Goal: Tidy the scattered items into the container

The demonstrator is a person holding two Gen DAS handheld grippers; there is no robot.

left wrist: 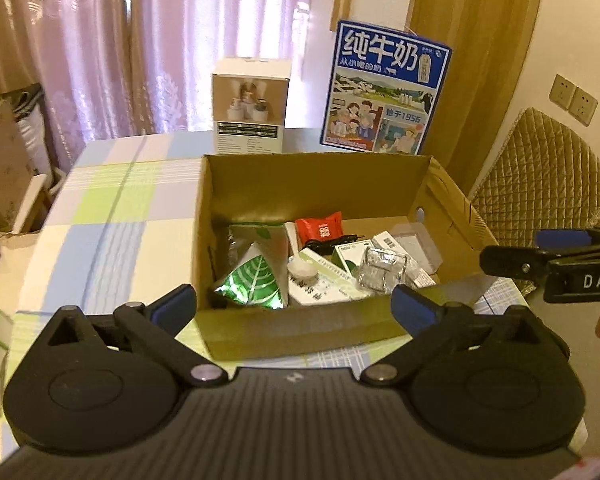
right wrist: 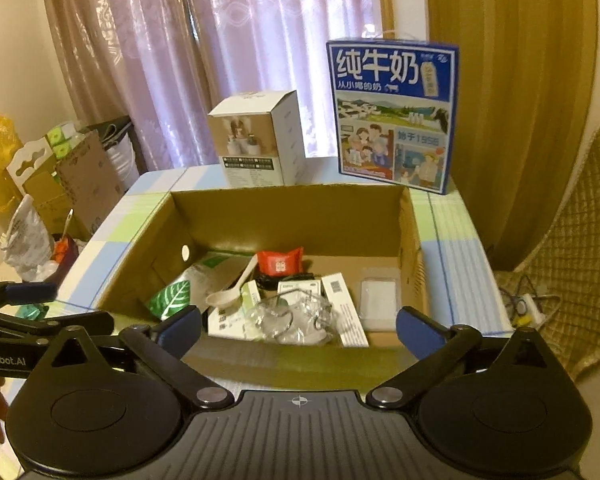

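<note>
Cardboard box (left wrist: pixel 312 328) sits open on my checked tablecloth (left wrist: pixel 112 208), dead ahead of both cameras, and it holds the gathered clutter. From my left tongs (left wrist: pixel 294 308) I see a green leaf-print pouch (left wrist: pixel 252 280) at the box's 7 o'clock corner, a white spoon (left wrist: pixel 300 266) beside it, a red sachet (left wrist: pixel 320 229) toward 12 o'clock with white characters I cannot read, a crumpled clear plastic pack (left wrist: pixel 382 270) at 5 o'clock and small white cartons with barcodes near it.

My left tongs stand spread wide, blue pads apart over the near wall of the box, nothing between them. My right tongs (right wrist: pixel 300 326) are likewise spread wide and hold nothing. Each shows in the other's view: the right one enters at 3 o'clock of the left view, lettered "DAS"; the left one at 9 o'clock of the right view, lettered "enRobot.AI".

Behind the box, at 12 o'clock, stands a white product carton (right wrist: pixel 260 140), its small print too blurred to read. At 1 o'clock a blue milk case (right wrist: pixel 394 116) reads "纯牛奶" in large white characters, with "1956" lower down.
</note>
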